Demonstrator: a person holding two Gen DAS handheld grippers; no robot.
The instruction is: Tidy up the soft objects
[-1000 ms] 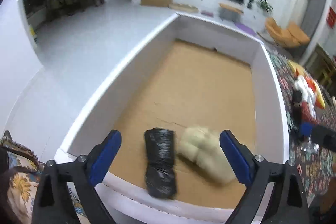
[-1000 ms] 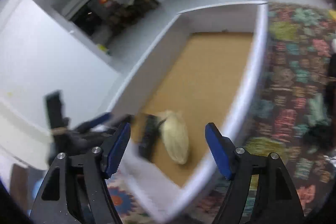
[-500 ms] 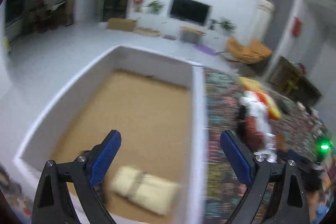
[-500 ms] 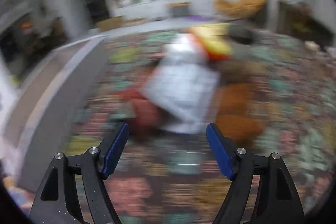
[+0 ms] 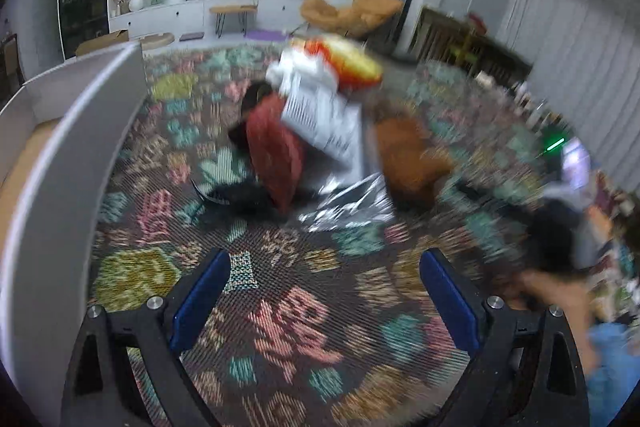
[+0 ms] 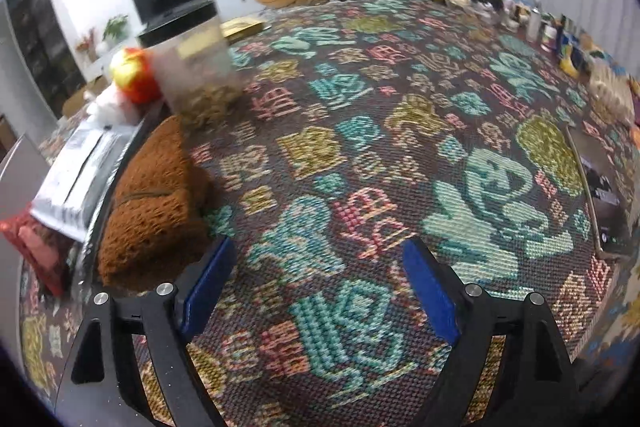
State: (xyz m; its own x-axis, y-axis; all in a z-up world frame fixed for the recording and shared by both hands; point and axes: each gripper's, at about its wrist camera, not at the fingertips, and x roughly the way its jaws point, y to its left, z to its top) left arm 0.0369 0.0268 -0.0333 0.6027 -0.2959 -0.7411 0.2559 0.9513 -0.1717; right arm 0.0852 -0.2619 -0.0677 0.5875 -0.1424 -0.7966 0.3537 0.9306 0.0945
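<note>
Across both views spreads one patterned cloth (image 6: 400, 131); its woven characters blur beyond reading. At the left frame edge of the left view, one white box (image 5: 60, 163) is cut off. Mid-frame, a smeared heap holds one brown plush (image 5: 408, 151), one red cushion (image 5: 276, 151), one white printed bag (image 5: 324, 123), text illegible. Left gripper (image 5: 324, 303) and right gripper (image 6: 316, 287) gape empty, the right's jaws having just widened.

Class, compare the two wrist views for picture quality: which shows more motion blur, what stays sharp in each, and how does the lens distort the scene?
Left wrist view: heavy motion smear over the pile and patterned cloth; only the left gripper stays crisp.
Right wrist view: cloth weave sharp near the right gripper, brown knit item fairly clear, clear container blurred.
Both views: fisheye bending, dark corners.
</note>
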